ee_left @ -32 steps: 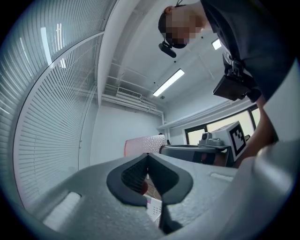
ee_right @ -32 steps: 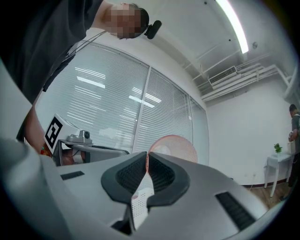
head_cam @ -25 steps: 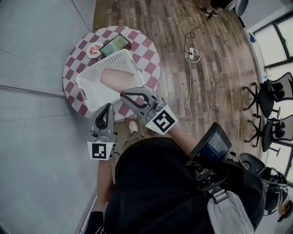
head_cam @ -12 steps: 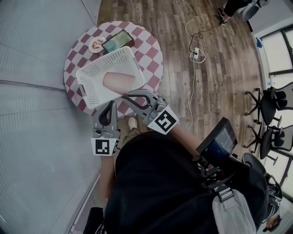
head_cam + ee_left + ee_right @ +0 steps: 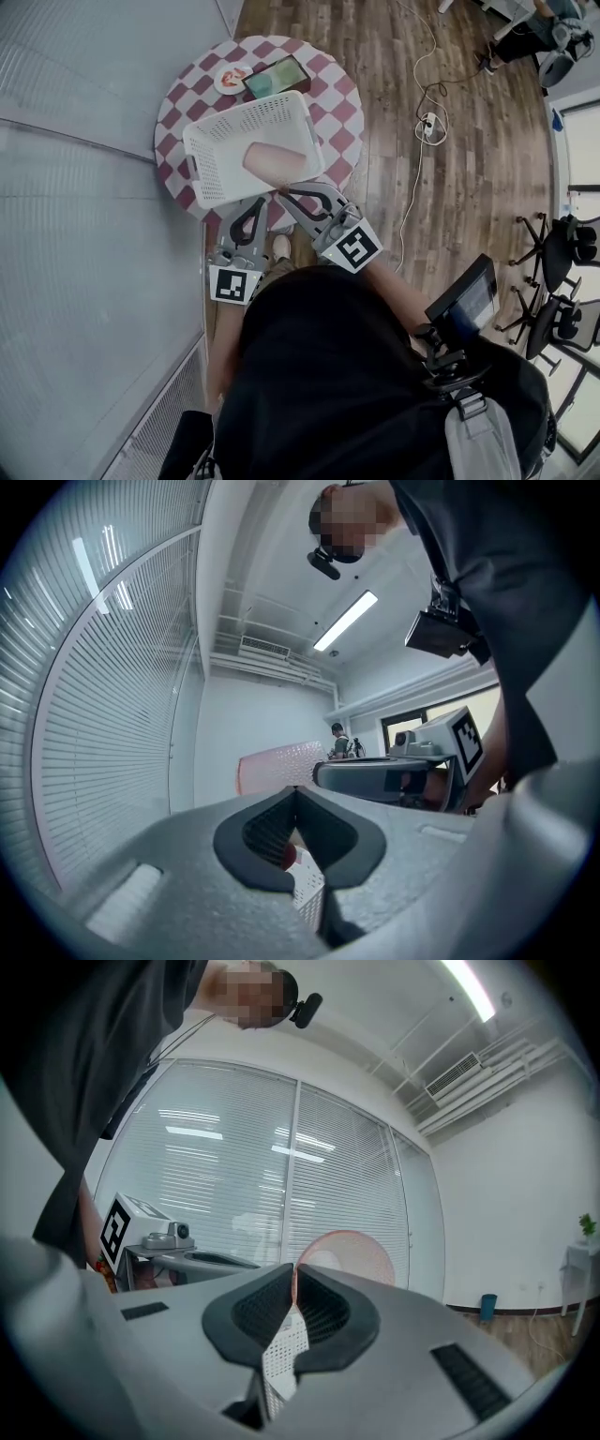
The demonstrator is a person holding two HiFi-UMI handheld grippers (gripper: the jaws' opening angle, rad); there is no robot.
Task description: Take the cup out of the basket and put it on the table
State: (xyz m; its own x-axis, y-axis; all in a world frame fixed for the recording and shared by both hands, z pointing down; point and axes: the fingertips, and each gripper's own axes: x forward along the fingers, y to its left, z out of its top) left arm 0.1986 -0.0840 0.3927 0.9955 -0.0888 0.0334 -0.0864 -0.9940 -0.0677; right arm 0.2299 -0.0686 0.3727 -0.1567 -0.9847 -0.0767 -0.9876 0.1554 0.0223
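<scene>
Pink cup [image 5: 277, 161] lies in white basket [image 5: 217, 161]; left gripper [image 5: 256, 202] and right gripper [image 5: 283, 192] closed.

The left gripper [image 5: 255, 202] and the right gripper [image 5: 283, 193] are held side by side in front of the person's torso, both pointing forward. The jaws of each are pressed together, with nothing between them. The left forearm [image 5: 221, 342] and the right forearm [image 5: 392, 286] reach forward.
</scene>
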